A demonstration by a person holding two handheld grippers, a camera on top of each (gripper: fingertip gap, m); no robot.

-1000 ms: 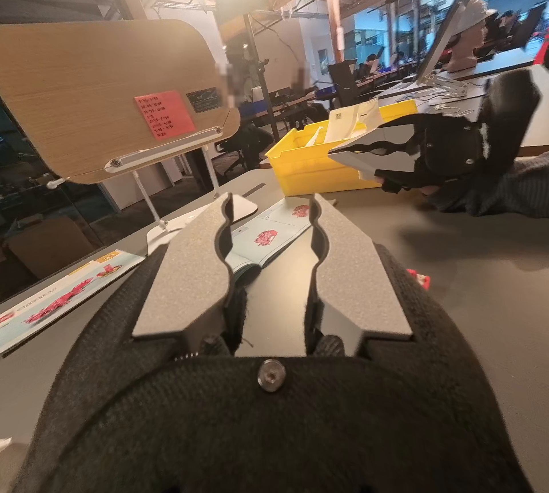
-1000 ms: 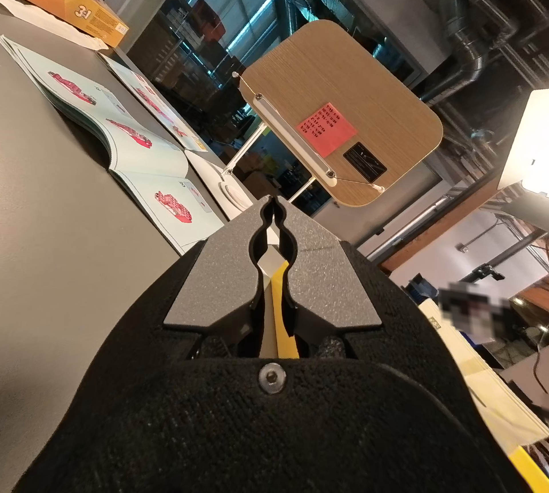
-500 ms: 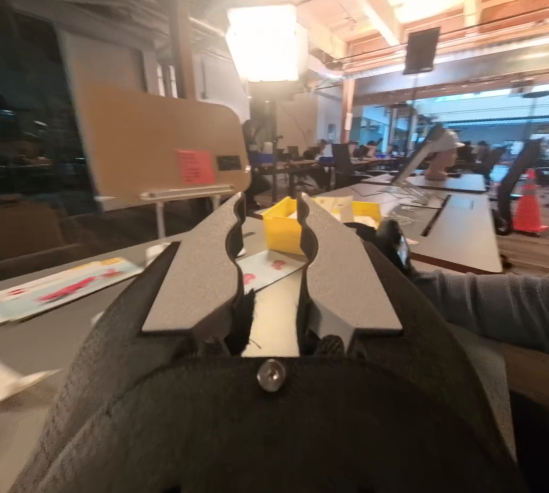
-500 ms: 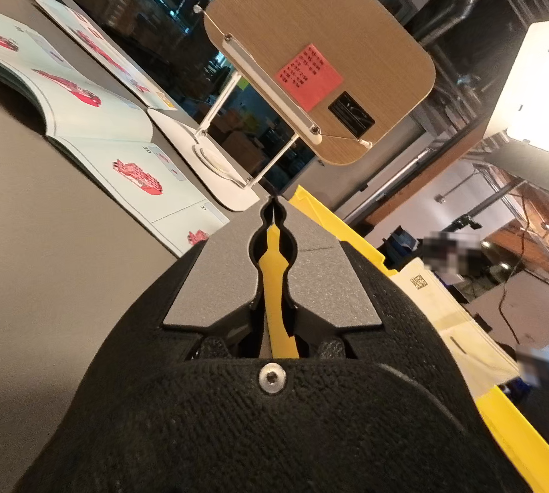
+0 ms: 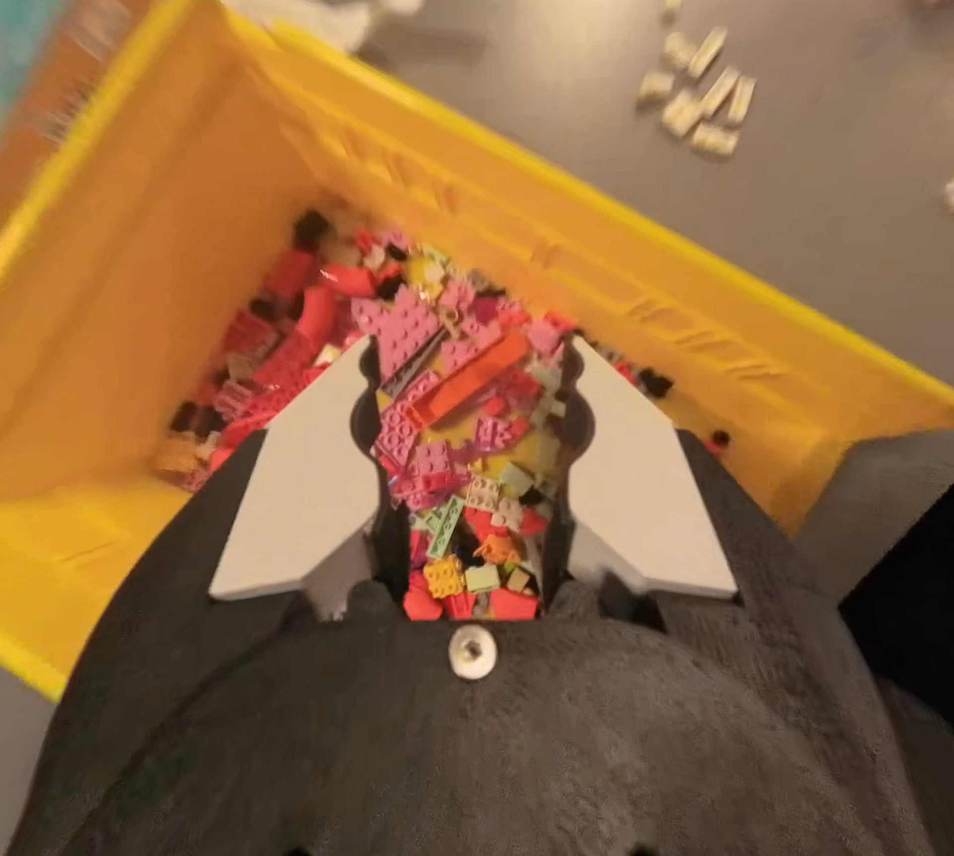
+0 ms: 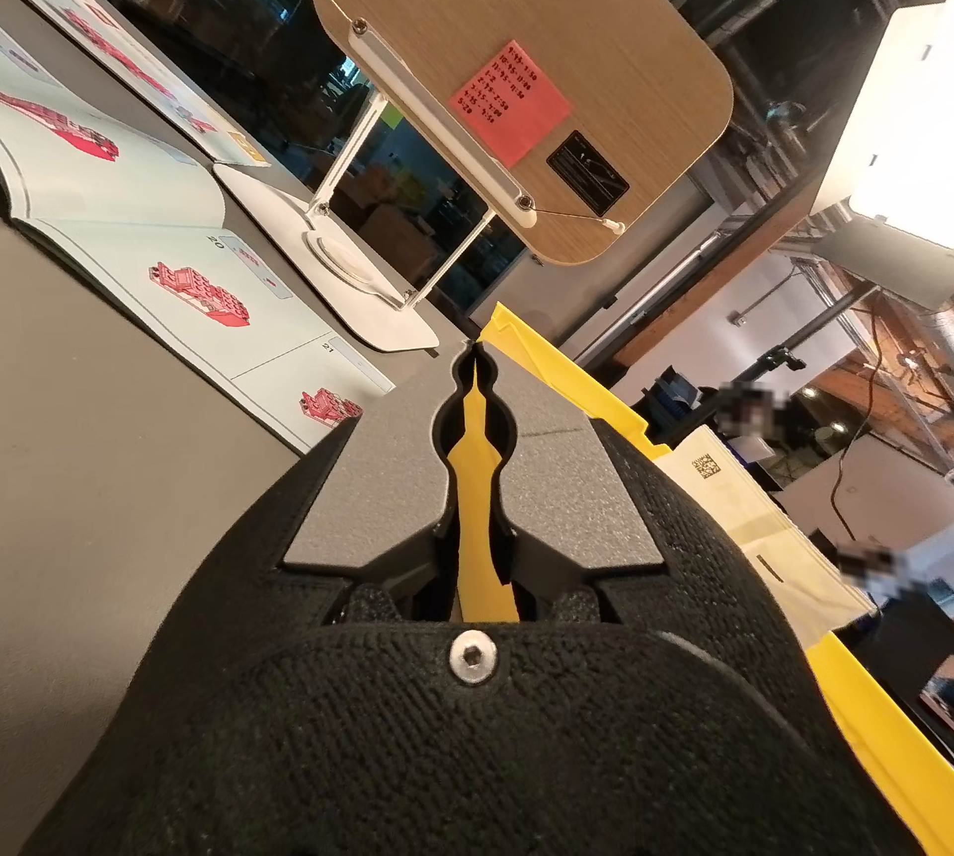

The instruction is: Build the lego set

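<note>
In the left wrist view my left gripper [image 5: 472, 346] points down into the yellow bin [image 5: 155, 263]. Its jaws stand wide open with nothing between the pads. Below them lies a heap of loose bricks [image 5: 320, 356], mostly red and pink. A pink plate [image 5: 402, 330] and a long orange piece [image 5: 475, 377] lie on top. In the right wrist view my right gripper [image 6: 475, 346] is shut along a wall of the yellow bin [image 6: 568, 382]. That wall shows as a yellow strip [image 6: 475, 495] between the fingers.
Several tan pieces [image 5: 697, 93] lie on the grey table beyond the bin, and a box [image 5: 51, 31] stands at its far left. An open instruction booklet [image 6: 155, 253], a wooden book stand [image 6: 516, 83] on a white base [image 6: 351, 284], and paper bags [image 6: 748, 521] in the bin show in the right wrist view.
My left gripper swung from facing across the table to pointing down into the bin. Its jaws narrowed, then opened wide. My right gripper stayed shut, and its view shifted slightly towards the bin's corner.
</note>
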